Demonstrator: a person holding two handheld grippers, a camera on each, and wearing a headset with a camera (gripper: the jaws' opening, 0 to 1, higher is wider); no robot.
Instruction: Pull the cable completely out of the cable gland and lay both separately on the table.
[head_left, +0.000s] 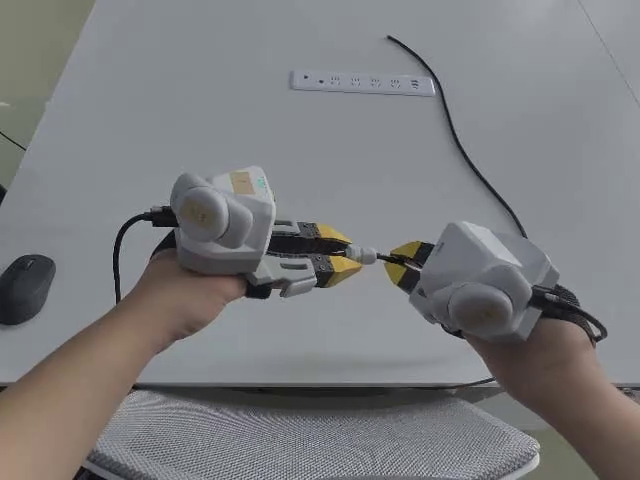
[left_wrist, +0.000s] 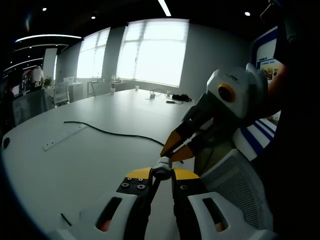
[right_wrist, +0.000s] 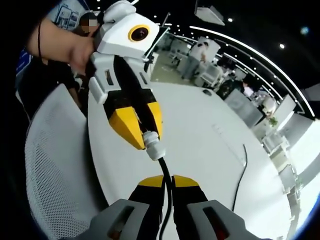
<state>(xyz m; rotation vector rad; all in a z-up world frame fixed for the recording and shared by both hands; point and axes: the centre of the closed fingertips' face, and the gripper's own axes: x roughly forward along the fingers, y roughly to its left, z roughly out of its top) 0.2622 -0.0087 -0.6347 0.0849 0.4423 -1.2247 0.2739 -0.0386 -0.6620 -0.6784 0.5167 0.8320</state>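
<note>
**Head view: all set for a straight tug**

Left gripper is clamped tight on the small white plastic cable gland; right gripper is pinched shut on the thin black cable just beside it; both are held above the white table, grips opposed, so I'd guess pulling apart frees it.

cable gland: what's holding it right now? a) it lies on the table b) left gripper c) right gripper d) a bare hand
B: the cable gland is pinched at the tips of the left gripper, while the right gripper clamps the black cable coming out of it.

A power strip, black cord and mouse lie on the white table.
</note>
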